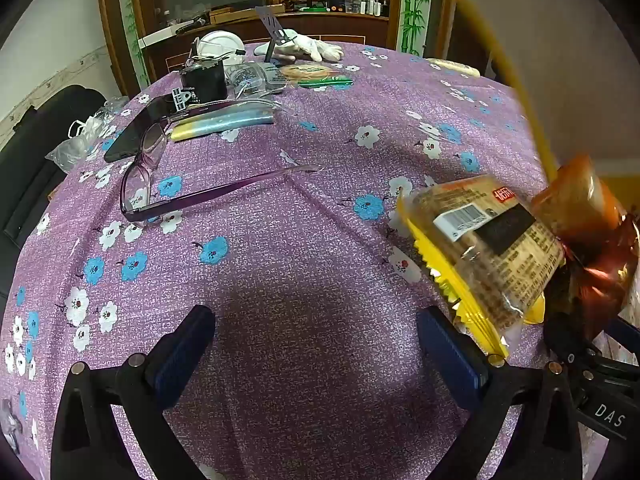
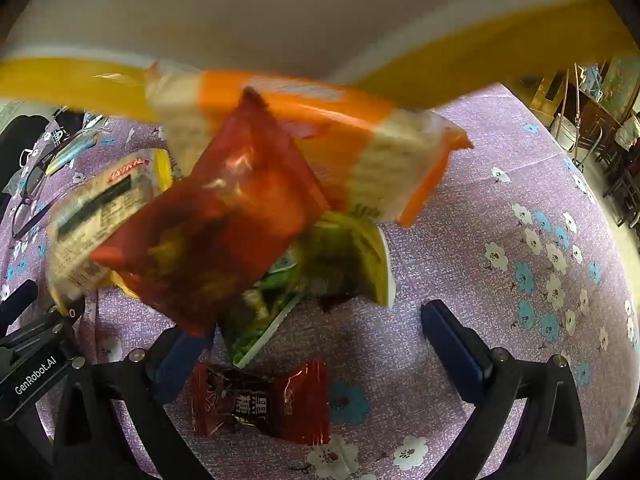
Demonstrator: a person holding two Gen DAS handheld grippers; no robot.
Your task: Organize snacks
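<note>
A purple flowered tablecloth (image 1: 304,240) covers the whole table. A blurred yellow band (image 2: 500,52), maybe a container rim, crosses the top of the right wrist view; can't tell what it is.

Snacks are bunched in a smeared pile in front of the right gripper (image 2: 316,344). An orange-and-white cracker pack (image 2: 384,160) is on top at the back. A red packet (image 2: 224,232) is in front of it, tilted. A clear biscuit pack with yellow edge (image 1: 484,256) is at the pile's left. A green packet (image 2: 272,300) sits underneath. A small dark red candy wrapper (image 2: 260,404) lies flat on the cloth between the right gripper's fingers, touched by neither.

Right gripper's jaws are wide apart, holding nothing. Left gripper (image 1: 316,344) likewise spread wide over bare cloth, nothing held, biscuit pack just beside its right finger.

Well apart, far left: purple glasses (image 1: 140,184), a dark phone (image 1: 140,128), a black box (image 1: 204,82), white gloves (image 1: 320,50).
</note>
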